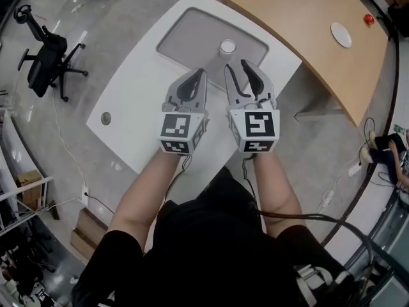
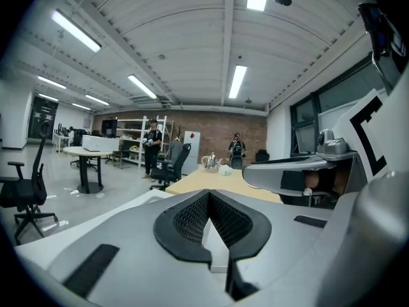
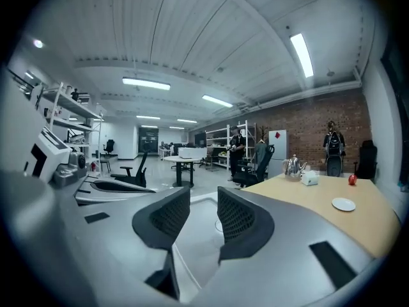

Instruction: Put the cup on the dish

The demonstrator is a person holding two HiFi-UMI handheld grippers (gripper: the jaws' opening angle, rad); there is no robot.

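Head view: left gripper point(image 1: 200, 73), jaws clenched empty, and right gripper point(image 1: 236, 65), jaws parted empty, are hovering near the cup point(image 1: 227, 47).

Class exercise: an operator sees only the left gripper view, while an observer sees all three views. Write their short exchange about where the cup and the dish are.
Operator: The left gripper is shut and empty here, and I see neither object. Where is the cup?
Observer: The cup stands on the grey mat on the white table. The head view shows it just past the tips of the right gripper.
Operator: And the dish?
Observer: The dish lies on the wooden table, far off to the right of the cup.
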